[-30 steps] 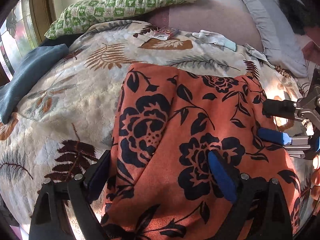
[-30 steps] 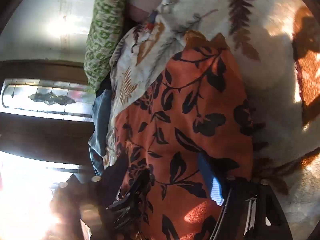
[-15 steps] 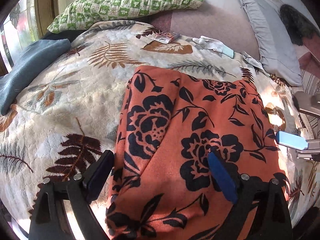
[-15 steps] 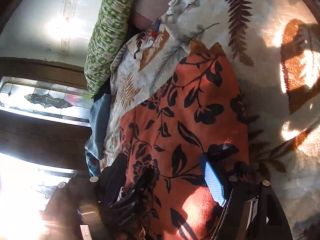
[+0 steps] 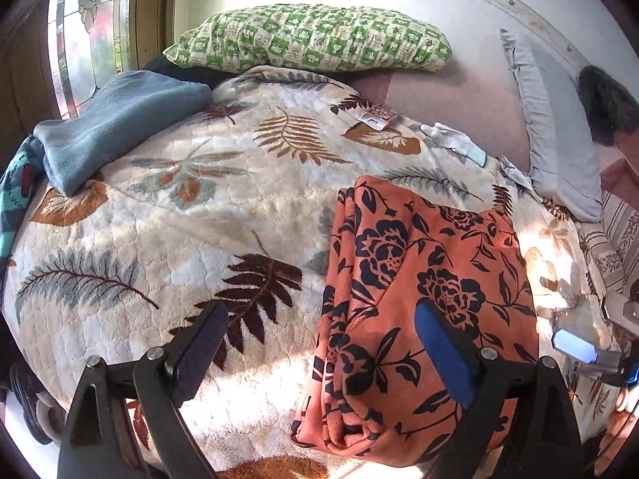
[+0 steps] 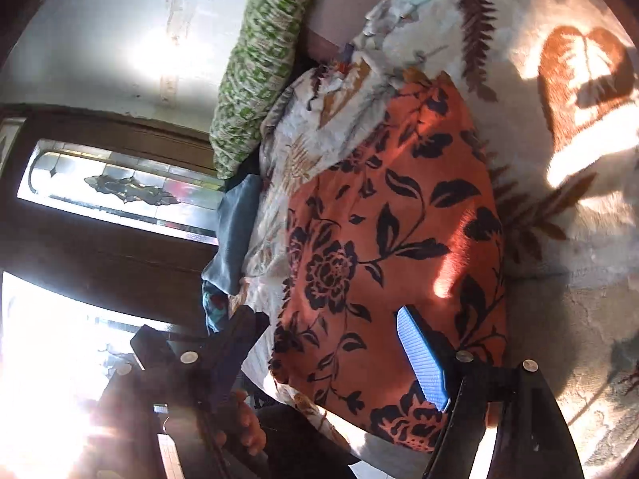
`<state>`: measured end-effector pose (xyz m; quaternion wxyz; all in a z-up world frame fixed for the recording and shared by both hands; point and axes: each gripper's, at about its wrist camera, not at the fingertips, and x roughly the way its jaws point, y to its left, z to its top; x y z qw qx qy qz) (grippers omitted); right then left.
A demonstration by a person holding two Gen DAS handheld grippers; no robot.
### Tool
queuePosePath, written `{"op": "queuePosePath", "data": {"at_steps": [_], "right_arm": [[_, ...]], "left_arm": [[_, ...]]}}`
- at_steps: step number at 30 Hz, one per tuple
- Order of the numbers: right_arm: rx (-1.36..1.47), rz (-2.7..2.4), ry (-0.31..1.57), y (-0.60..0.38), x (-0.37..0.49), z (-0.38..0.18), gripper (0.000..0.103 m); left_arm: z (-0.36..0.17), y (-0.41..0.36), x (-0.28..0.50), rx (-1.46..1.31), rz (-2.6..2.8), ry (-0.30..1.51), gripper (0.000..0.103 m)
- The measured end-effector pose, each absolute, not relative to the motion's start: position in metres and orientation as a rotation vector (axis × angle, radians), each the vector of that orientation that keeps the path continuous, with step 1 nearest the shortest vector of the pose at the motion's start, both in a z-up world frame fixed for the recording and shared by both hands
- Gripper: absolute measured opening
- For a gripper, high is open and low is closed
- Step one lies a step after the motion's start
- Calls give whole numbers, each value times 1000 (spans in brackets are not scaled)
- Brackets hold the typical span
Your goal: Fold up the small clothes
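Cloth first: your folded orange floral garment (image 5: 423, 299) lies soft and limp on the leaf blanket (image 5: 159, 239), at four o'clock from the green pillow (image 5: 311, 40). Left gripper (image 5: 319, 351) and right gripper (image 6: 331, 351) gape empty; pinch the near corners.

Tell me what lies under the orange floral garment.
The orange floral garment lies folded on the leaf-patterned blanket, which shows all around it. Anything between them is covered.
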<state>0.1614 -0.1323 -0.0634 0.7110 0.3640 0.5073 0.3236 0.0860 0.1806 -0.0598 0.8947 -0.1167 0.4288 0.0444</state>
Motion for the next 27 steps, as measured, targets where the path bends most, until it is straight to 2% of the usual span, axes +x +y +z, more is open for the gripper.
{"op": "queuePosePath", "data": {"at_steps": [2,5,8,13,15,17,19,25,27], "right_arm": [[793,750,1116,-132,155,-64,84],[801,718,1285,-123,152,-118,83],[813,742,1254,-128,156,-103,83],[814,743,1117,-148,193,-66,83],[848,703,1112,-155,219,-74,83],[858,677,1197,-147,247,-103,83],[861,674,1245,-139,261,-125,84],[724,714,1143,-150,231,-81,83],[690,677,1143,-164,213,-80,83]], "left_arm": [[-57,175,92,-246,77,889,95],[-56,155,105,-205,34,894,95],[-63,135,123,-144,21,906,95],[-100,120,151,-82,43,1032,95],[-111,120,153,-93,44,1054,96],[-114,123,153,-125,43,1063,96],[-110,128,152,-156,29,1064,95],[-76,173,127,-267,27,942,95],[-77,197,128,-343,26,957,95]]}}
